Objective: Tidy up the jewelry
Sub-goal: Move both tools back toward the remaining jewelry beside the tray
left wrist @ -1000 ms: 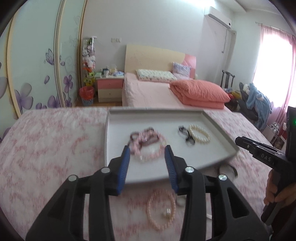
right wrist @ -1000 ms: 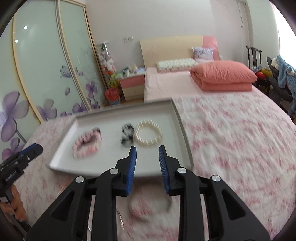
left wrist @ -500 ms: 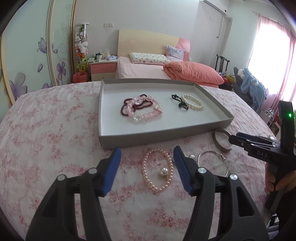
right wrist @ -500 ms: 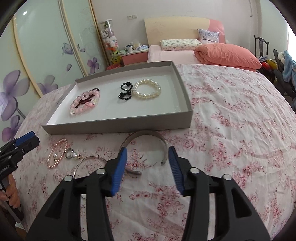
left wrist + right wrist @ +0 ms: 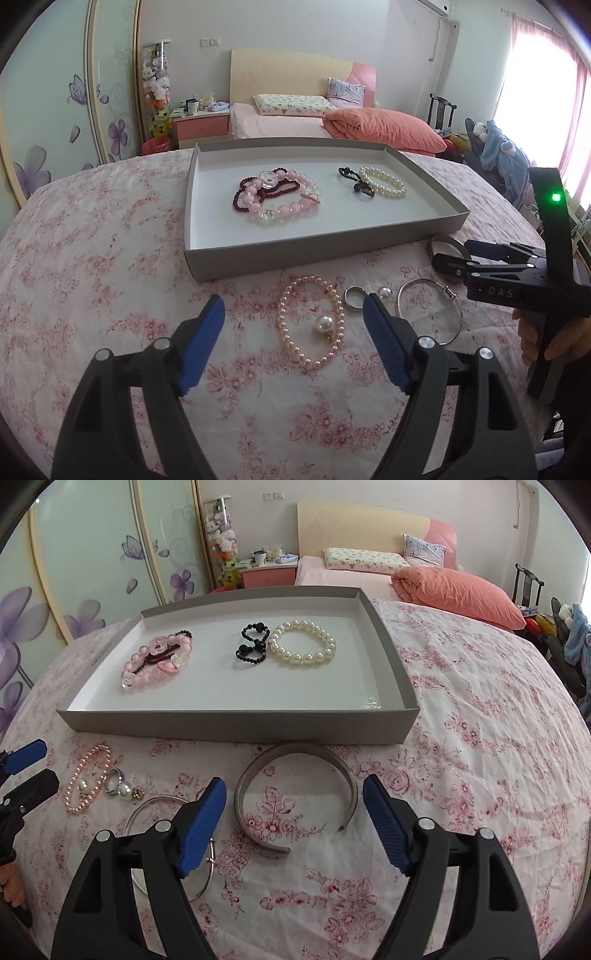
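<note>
A grey tray on the floral cloth holds pink and dark red bead bracelets, a black bracelet and a white pearl bracelet. In front of the tray lie a pink pearl necklace, a ring, a pearl earring, a thin silver bangle and a wide metal cuff. My left gripper is open over the necklace. My right gripper is open around the cuff.
The cloth-covered table curves away on all sides. Behind it stand a bed with an orange quilt, a pink nightstand and flowered wardrobe doors. A chair with clothes is at the right.
Both grippers have pulled back from over the tray toward the near side and opened wider. The left now frames the pink necklace, the right frames the metal cuff.
</note>
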{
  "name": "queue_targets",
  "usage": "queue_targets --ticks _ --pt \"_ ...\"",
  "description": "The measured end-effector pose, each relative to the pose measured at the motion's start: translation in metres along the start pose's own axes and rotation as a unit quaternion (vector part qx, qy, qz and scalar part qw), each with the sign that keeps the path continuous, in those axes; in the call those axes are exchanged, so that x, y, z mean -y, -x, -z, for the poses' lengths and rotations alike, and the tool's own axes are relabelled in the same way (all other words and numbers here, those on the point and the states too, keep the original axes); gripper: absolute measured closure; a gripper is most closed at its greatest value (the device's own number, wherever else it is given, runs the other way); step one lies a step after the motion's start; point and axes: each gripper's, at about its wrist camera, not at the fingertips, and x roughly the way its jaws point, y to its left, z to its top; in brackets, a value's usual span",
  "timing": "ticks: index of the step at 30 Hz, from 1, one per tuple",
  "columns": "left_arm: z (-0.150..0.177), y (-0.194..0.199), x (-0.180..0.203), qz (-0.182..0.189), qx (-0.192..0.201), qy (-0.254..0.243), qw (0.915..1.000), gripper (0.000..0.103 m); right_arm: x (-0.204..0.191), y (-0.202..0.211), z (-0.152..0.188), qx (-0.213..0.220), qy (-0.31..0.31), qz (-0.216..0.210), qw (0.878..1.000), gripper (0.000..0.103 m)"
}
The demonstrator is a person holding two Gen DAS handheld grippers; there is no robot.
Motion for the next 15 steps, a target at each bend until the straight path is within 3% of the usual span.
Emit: queue_targets --ticks 5,8,15 --pt "0.001 -0.002 0.003 -0.002 -0.004 -0.009 1.0 0.026 -0.001 -0.003 0.0 -0.008 0.005 0.014 1.0 0.028" --pt "0.003 -0.004 0.005 -0.003 -0.009 -0.013 0.9999 0.026 -0.003 -0.001 0.0 -0.005 0.006 0.017 1.0 0.035" --pt "0.004 -0.011 0.015 -0.008 -0.022 -0.035 0.9991 0.024 0.006 0.004 0.006 -0.003 -0.018 0.035 0.999 0.036"
